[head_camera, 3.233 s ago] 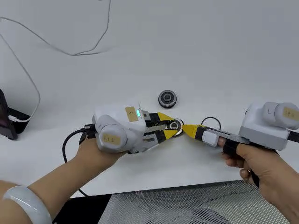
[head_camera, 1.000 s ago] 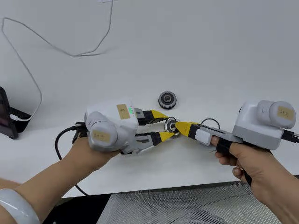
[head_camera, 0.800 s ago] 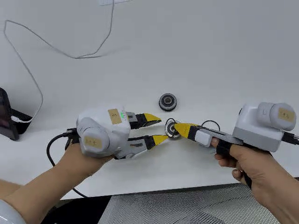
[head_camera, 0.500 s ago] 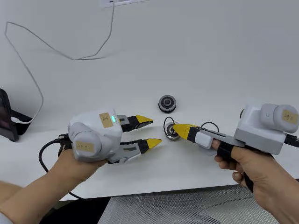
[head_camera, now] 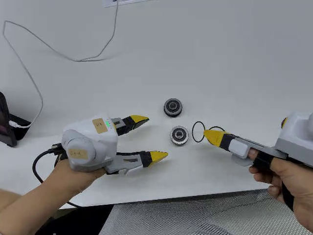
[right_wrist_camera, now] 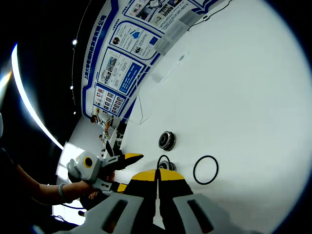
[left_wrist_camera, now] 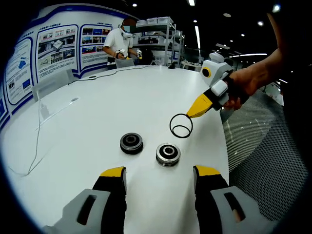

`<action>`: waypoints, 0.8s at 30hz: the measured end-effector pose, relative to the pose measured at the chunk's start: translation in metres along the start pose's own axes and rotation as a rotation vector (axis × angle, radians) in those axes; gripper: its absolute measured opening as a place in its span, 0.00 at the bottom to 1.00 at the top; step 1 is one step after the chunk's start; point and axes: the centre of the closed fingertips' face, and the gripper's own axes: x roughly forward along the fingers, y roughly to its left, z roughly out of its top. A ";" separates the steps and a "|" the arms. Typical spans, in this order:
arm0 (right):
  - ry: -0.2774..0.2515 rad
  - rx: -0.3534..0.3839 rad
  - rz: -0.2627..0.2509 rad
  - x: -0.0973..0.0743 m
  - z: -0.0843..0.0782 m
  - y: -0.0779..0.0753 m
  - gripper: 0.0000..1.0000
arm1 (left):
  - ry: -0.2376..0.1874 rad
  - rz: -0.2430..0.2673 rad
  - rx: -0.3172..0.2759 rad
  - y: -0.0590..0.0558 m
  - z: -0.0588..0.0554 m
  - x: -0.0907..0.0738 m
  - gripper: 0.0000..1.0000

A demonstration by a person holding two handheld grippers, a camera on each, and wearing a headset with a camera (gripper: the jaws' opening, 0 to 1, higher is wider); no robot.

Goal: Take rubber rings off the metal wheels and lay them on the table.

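The left gripper [head_camera: 149, 137] has drawn back, jaws spread, off the near wheel [head_camera: 179, 135], which now sits bare. Its rubber ring [head_camera: 198, 131] lies flat on the table [head_camera: 220, 58] just beside it, at the tip of the right gripper [head_camera: 212, 135], whose jaws are pressed together; the far wheel [head_camera: 172, 107] likely comes next

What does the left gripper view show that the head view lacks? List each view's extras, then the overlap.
Left gripper view extras: wall posters, shelving and a person standing at the back. Head view extras: a dark device at the left edge of the table, and the hand gripping the left tongs. Shared: two metal wheels, a loose rubber ring on the table, the open left tongs, and the shut right tongs by the ring.
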 end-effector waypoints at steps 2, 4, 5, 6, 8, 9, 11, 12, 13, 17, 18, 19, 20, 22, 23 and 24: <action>0.000 0.005 -0.012 -0.003 0.000 -0.005 0.01 | -0.003 0.004 -0.003 0.001 -0.001 -0.001 0.57; -0.008 0.016 -0.029 -0.006 0.001 -0.012 0.01 | -0.007 0.007 -0.012 0.002 -0.001 -0.002 0.59; -0.011 0.024 -0.037 -0.007 0.002 -0.016 0.01 | -0.007 0.013 -0.014 0.003 -0.002 -0.002 0.60; -0.015 0.032 -0.044 -0.007 0.003 -0.019 0.01 | -0.004 0.017 -0.015 0.003 -0.002 -0.002 0.62; -0.020 0.045 -0.054 -0.007 0.004 -0.025 0.01 | -0.006 0.017 -0.022 0.003 -0.004 -0.003 0.63; -0.020 0.050 -0.056 -0.007 0.004 -0.027 0.01 | -0.006 0.018 -0.022 0.003 -0.004 -0.003 0.63; -0.013 0.048 -0.072 -0.005 0.003 -0.031 0.02 | -0.003 0.016 -0.024 0.002 -0.006 -0.003 0.62; -0.007 0.044 -0.080 -0.005 0.002 -0.033 0.02 | -0.002 0.017 -0.024 0.002 -0.006 -0.004 0.62; 0.001 0.037 -0.097 -0.005 0.001 -0.037 0.02 | 0.000 0.018 -0.026 0.002 -0.007 -0.004 0.62; 0.024 0.000 -0.135 -0.006 -0.002 -0.044 0.02 | -0.002 0.020 -0.033 0.001 -0.008 -0.004 0.60; 0.025 -0.001 -0.145 -0.006 -0.002 -0.046 0.02 | -0.002 0.020 -0.033 0.001 -0.008 -0.004 0.60; 0.026 -0.004 -0.149 -0.006 -0.002 -0.046 0.02 | 0.000 0.021 -0.033 0.001 -0.009 -0.005 0.60; 0.028 -0.014 -0.148 -0.005 -0.002 -0.046 0.03 | 0.000 0.020 -0.033 0.001 -0.009 -0.005 0.60; 0.030 -0.037 -0.165 -0.005 -0.002 -0.047 0.07 | 0.000 0.019 -0.037 0.001 -0.009 -0.005 0.59; 0.043 -0.055 -0.172 -0.004 -0.004 -0.047 0.10 | 0.001 0.019 -0.037 0.001 -0.010 -0.004 0.60; 0.049 -0.089 -0.184 -0.005 -0.004 -0.048 0.10 | 0.001 0.018 -0.037 0.000 -0.010 -0.004 0.60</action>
